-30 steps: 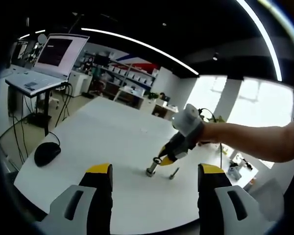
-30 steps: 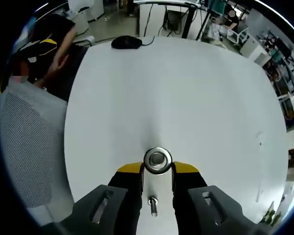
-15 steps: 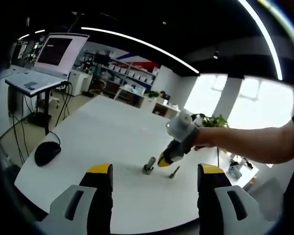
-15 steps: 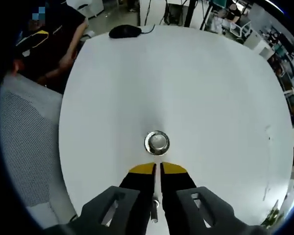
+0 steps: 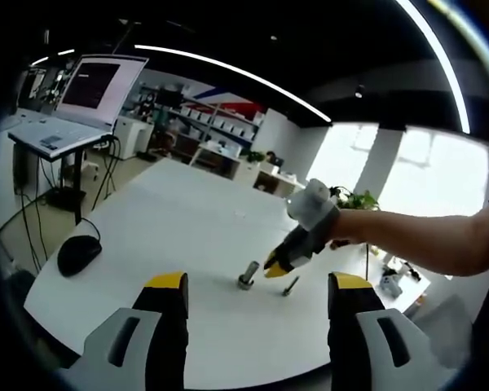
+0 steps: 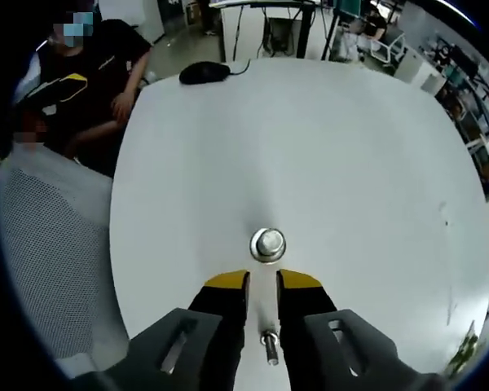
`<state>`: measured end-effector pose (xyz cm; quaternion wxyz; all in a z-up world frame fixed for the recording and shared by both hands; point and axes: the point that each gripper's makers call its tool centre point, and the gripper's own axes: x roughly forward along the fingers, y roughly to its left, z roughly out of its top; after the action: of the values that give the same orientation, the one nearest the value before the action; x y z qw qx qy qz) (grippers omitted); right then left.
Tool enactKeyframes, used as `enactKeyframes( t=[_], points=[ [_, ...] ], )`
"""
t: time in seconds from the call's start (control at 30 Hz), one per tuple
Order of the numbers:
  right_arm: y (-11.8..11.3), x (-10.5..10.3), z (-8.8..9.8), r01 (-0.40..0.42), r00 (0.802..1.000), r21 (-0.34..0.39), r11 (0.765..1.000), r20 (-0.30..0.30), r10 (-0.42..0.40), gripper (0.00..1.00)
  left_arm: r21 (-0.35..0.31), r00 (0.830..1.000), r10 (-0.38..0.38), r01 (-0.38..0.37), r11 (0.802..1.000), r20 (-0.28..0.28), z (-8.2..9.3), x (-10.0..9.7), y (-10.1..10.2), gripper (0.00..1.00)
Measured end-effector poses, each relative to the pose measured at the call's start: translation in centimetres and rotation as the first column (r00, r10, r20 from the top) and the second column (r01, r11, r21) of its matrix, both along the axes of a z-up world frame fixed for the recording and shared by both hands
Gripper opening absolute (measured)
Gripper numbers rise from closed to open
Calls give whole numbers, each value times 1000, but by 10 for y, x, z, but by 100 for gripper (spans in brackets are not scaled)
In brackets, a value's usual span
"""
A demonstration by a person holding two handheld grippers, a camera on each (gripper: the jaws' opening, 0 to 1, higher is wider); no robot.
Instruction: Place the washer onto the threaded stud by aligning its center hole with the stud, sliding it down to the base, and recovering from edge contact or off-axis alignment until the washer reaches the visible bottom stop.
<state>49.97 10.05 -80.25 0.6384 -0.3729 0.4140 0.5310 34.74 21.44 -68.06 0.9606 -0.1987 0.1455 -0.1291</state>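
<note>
Two risks stand out, judged from how things lie. The washer [image 6: 267, 244] sits ringed around the stud [image 5: 248, 274] on the white bench [image 6: 326, 147], but whether it lies flat on the bottom stop or hangs cocked on the threads cannot be told; if cocked, it may need a nudge down. The other risk is the right hand-held gripper [image 6: 262, 281]: its jaws are nearly closed with nothing between them, yellow tips just at 6 o'clock of the washer, so a careless move could knock the stud over.

Going left to right in the left gripper view: a laptop [image 5: 69, 114] on a stand at 10 o'clock, a mouse [image 5: 78, 254] at 9 o'clock, the stud near centre, and a loose bolt [image 5: 290, 286] lying just at its 3 o'clock. The left hand-held gripper [image 5: 257, 305] hangs wide open and empty, well apart from the stud. Nothing blocks the stud but the right gripper itself
</note>
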Motion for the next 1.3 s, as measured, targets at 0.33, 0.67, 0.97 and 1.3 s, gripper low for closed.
enactKeyframes(
  t=[0.33, 0.67, 0.97, 1.3],
  points=[
    [-17, -22, 48, 162, 987, 198, 967, -31, -159, 25, 6, 1000, 0, 0, 1000, 7, 1, -1, -1, 68],
    [-33, -64, 97, 303, 953, 464, 832, -158, -259, 33, 13, 1000, -10, 10, 1000, 13, 2, -3, -3, 66],
    [-55, -94, 130, 399, 916, 635, 661, -249, -313, 37, 11, 999, -19, 19, 1000, 26, 4, -4, -3, 64],
    [-86, -124, 130, 483, 868, 686, 545, -296, -398, 52, 46, 999, -42, 42, 998, 8, 0, -3, -6, 66]
  ],
)
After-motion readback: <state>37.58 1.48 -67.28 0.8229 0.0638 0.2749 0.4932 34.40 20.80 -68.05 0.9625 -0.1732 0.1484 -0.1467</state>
